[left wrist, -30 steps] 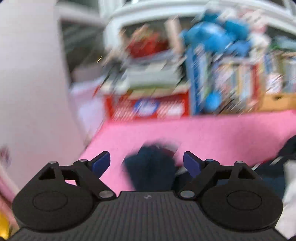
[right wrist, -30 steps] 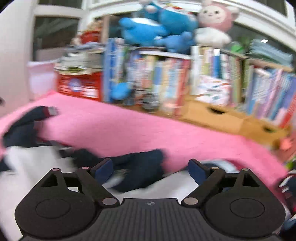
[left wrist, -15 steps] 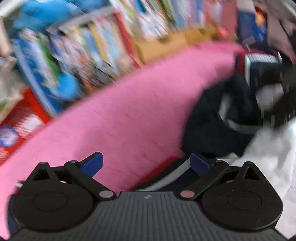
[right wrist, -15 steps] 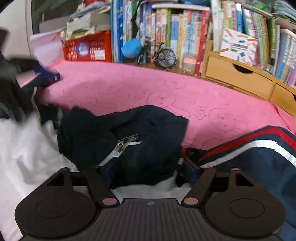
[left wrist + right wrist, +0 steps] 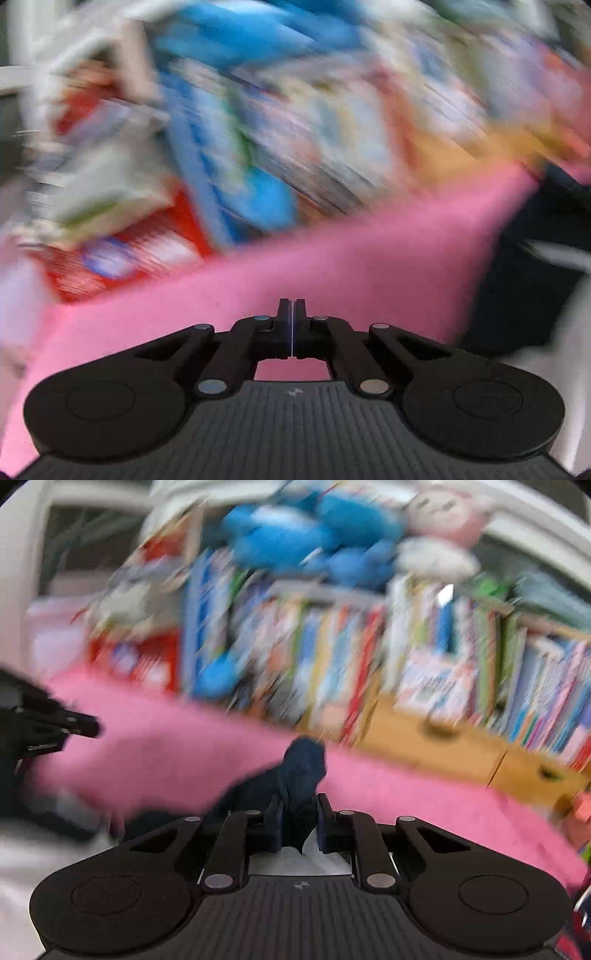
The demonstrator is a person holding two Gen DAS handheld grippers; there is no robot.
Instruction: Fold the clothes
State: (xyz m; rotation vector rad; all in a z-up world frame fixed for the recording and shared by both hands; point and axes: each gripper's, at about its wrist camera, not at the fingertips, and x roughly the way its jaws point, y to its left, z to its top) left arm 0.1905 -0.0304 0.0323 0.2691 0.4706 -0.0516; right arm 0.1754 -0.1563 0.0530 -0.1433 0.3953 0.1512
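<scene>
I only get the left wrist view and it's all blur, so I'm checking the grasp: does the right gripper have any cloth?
Observer: Yes. The right gripper has its jaws closing on a bunch of the navy garment, with fabric between them.
Operator: What's beneath it?
Observer: A white garment lies under it and to its left.
Operator: Where's my left gripper from there?
Observer: The left gripper shows at the right view's left edge, over the pink cover.
</scene>
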